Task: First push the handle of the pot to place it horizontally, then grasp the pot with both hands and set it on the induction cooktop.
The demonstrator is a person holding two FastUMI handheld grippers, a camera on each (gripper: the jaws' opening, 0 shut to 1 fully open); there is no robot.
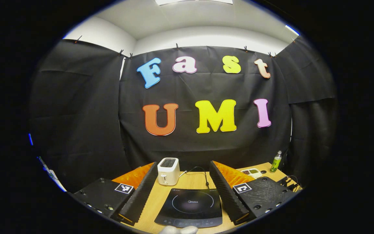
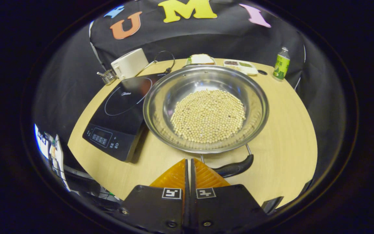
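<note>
Just ahead of the right tongs (image 2: 188,165) in the right gripper view sits the wide, shallow stainless-steel pot (image 2: 205,109) filled with pale round beans (image 2: 208,116), resting on the light wooden bench (image 2: 287,130) with its left rim overlapping the edge of the flat black induction cooktop (image 2: 118,113). The pot's black curved handle (image 2: 235,168) lies on the near side, just right of the tongs' tips and slanted rather than level; I cannot tell whether they touch. These right tongs are closed, fingers pressed together with nothing between them, held low over the bench's near edge. In the left gripper view the left tongs (image 1: 183,183) are spread wide, raised and pointing level at the booth wall, framing the cooktop (image 1: 192,204) and a white toaster (image 1: 168,171) behind it
</note>
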